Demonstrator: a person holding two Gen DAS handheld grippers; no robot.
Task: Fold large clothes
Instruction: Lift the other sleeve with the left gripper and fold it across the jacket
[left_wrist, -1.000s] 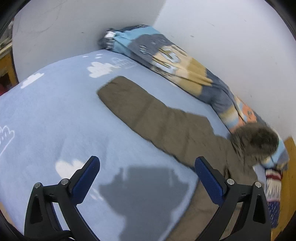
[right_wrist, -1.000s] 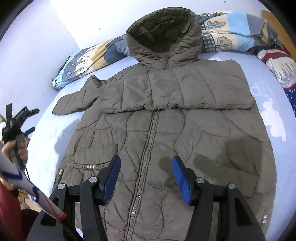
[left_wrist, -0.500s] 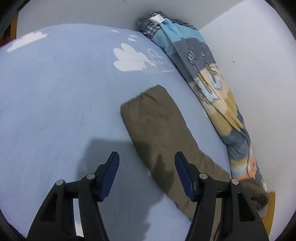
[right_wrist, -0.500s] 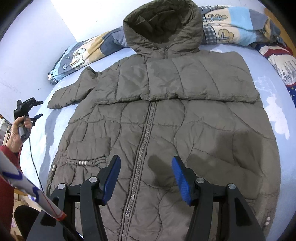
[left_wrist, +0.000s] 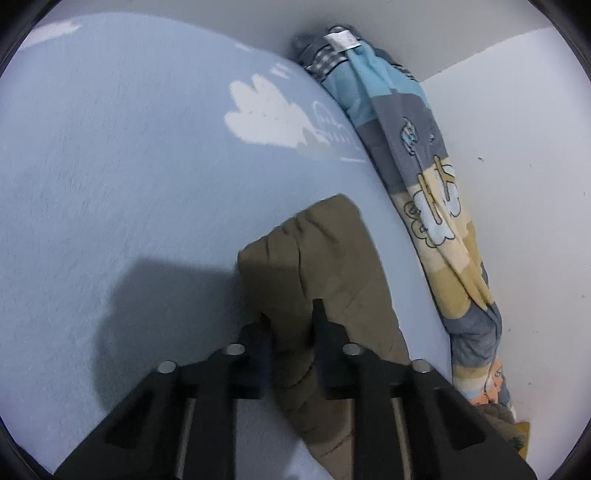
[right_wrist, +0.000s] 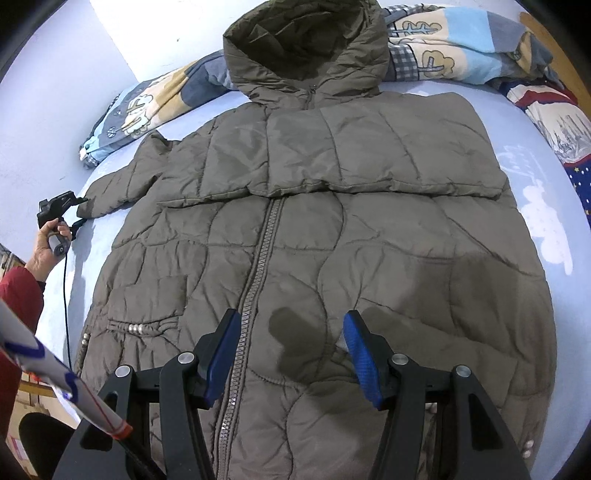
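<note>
The pale blue cloud-print bedsheet (right_wrist: 535, 177) gives a flat folding surface. On it the olive quilted hooded puffer coat (right_wrist: 332, 229) lies spread front-up, its right sleeve apparently folded across the chest. The left gripper (left_wrist: 291, 321) is clenched on the outstretched olive sleeve (left_wrist: 325, 266) at far left, probably to fold it inward. The right gripper (right_wrist: 291, 347) hangs released over the near hem.

A bed (left_wrist: 110, 184) with a pale blue sheet printed with white clouds fills the space ahead of the left tool. Past its far edge, a rolled patterned blanket (left_wrist: 424, 177) in blue, grey and tan lies along the plain white walls (left_wrist: 517, 147), which meet in a corner. Ahead of the right tool, a second, dark blue starry blanket (right_wrist: 554, 122) lies at the far right, beside a wooden edge (right_wrist: 554, 48)
</note>
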